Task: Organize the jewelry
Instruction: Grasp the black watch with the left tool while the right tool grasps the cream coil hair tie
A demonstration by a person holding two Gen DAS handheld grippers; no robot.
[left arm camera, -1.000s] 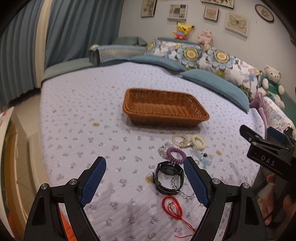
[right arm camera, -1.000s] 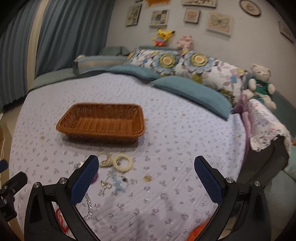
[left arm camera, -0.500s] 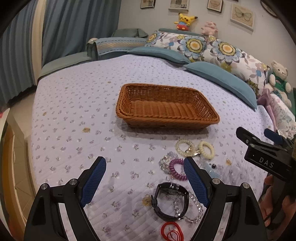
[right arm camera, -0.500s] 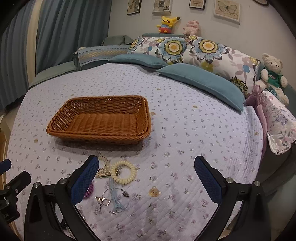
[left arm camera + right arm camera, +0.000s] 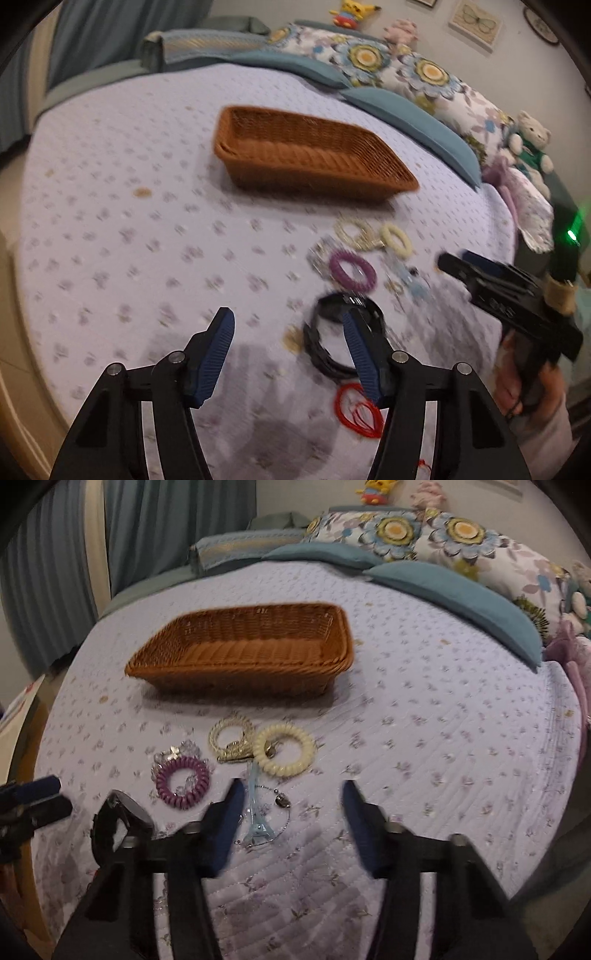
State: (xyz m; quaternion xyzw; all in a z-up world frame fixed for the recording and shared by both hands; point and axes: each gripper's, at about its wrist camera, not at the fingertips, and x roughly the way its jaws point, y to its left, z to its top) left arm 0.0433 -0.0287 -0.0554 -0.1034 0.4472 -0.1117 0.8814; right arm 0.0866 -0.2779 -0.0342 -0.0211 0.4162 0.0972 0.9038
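Observation:
An empty brown wicker basket (image 5: 310, 155) (image 5: 243, 650) sits mid-bed. In front of it lie a cream coil ring (image 5: 284, 749), a clear ring with a gold clip (image 5: 231, 742), a purple coil ring (image 5: 183, 781) (image 5: 352, 269), a black watch (image 5: 332, 339) (image 5: 118, 823), a blue Eiffel-tower charm (image 5: 256, 812) and a red cord (image 5: 356, 410). My left gripper (image 5: 286, 350) is open and empty just above the bed, its right finger over the watch. My right gripper (image 5: 291, 823) is open and empty, its left finger beside the charm.
The bed (image 5: 443, 738) has a lilac flowered quilt. Blue and floral pillows (image 5: 406, 107) and a teddy bear (image 5: 532, 144) line the far side. Curtains (image 5: 166, 528) hang at the left. The right gripper shows at the right in the left wrist view (image 5: 458, 264).
Both grippers have moved forward and down toward the jewelry pile, and their jaws have narrowed. The left one now hangs over the watch, the right one by the charm. The current frames are motion-blurred.

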